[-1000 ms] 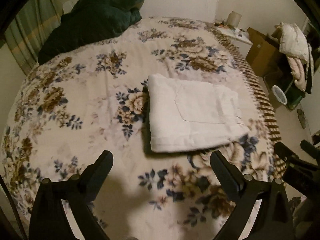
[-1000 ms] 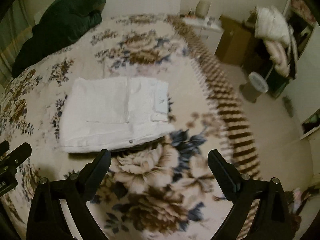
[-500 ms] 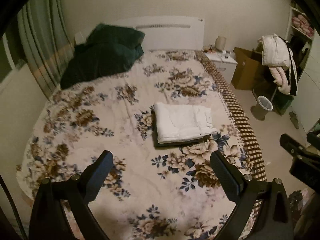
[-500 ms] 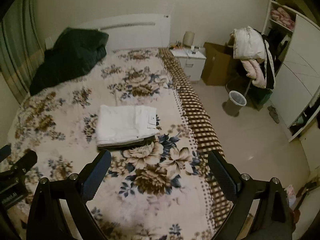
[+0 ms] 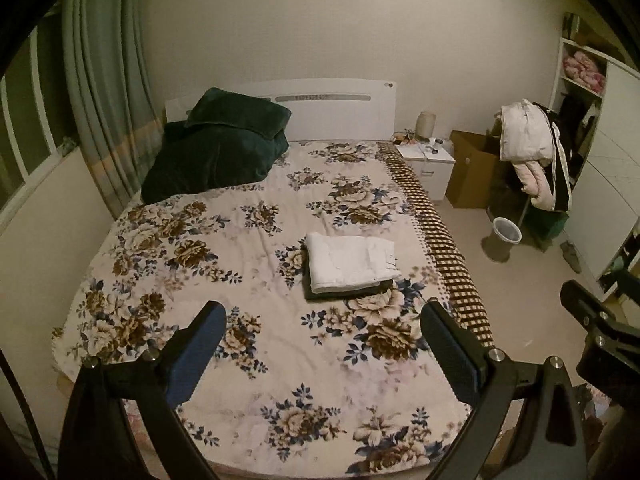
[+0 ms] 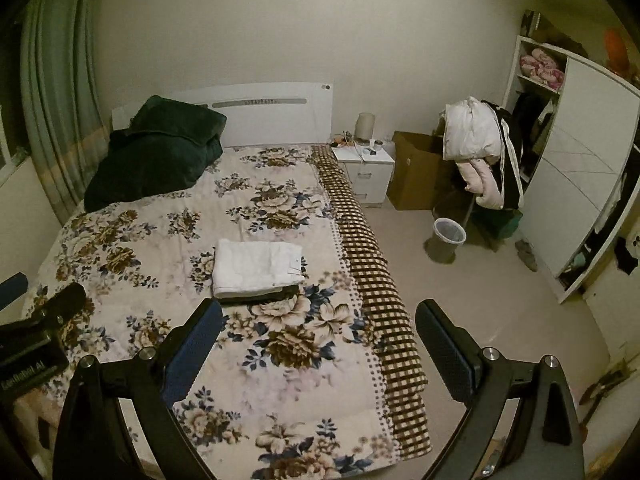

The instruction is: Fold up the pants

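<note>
White pants (image 5: 350, 262) (image 6: 258, 266) lie folded into a neat rectangle on top of a dark folded garment (image 5: 344, 293) (image 6: 260, 295), on the right half of a bed with a floral cover (image 5: 200, 264) (image 6: 140, 240). My left gripper (image 5: 324, 354) is open and empty, held high and well back from the foot of the bed. My right gripper (image 6: 318, 350) is open and empty too, over the bed's right front corner. In the left wrist view the right gripper's body shows at the right edge; in the right wrist view the left gripper's body shows at the left edge.
A dark green blanket (image 5: 218, 148) is heaped by the white headboard (image 5: 340, 108). A nightstand (image 6: 366, 174), a cardboard box (image 6: 418, 170), a chair piled with coats (image 6: 480, 148), a bin (image 6: 448, 238) and a white wardrobe (image 6: 580, 184) stand to the right. Curtains (image 5: 104, 100) hang at left.
Both grippers have pulled up and far back from the folded pants, so the whole bed and room have come into view. The pants stay where they lay.
</note>
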Demonstrator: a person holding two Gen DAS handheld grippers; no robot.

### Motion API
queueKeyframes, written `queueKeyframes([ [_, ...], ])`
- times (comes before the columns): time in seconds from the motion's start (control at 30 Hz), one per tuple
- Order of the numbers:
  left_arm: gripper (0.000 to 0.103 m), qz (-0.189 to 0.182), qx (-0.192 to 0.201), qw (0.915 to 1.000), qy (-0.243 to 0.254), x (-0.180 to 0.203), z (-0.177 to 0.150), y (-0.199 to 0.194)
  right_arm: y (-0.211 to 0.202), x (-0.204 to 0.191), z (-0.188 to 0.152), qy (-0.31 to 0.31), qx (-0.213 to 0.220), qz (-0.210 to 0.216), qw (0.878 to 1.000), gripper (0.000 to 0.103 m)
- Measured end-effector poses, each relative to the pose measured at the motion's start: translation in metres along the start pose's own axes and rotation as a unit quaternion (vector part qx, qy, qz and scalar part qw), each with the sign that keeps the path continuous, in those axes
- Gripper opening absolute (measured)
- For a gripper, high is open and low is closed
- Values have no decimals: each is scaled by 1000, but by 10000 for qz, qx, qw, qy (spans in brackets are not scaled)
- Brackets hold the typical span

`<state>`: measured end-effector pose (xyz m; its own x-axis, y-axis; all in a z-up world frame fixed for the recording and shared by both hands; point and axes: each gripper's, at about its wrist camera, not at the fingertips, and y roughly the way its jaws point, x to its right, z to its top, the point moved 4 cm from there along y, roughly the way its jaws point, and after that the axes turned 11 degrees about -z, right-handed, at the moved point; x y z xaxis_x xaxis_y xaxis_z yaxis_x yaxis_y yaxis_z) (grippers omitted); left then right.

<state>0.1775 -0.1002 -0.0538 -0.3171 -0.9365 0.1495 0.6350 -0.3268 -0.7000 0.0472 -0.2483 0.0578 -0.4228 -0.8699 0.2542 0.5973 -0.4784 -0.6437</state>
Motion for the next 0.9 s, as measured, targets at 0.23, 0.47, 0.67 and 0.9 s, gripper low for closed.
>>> queueKeyframes([
  [0.23,99,5,51,9999,-161,16,-8,-25,-46,20,2,-161,181,206,9995,99],
  [0.47,103,89,220,9995,-198,25,-2,-32,-43,30,14,-133,194,472,9986,99],
  [0.67,103,162,301,9990,-296,20,4,-17,-16,23,28,-178,257,589,9978,101],
  [0.9,103,453,381,9976,-350,8,11,15,42,1,40,-188,198,577,9980,102],
])
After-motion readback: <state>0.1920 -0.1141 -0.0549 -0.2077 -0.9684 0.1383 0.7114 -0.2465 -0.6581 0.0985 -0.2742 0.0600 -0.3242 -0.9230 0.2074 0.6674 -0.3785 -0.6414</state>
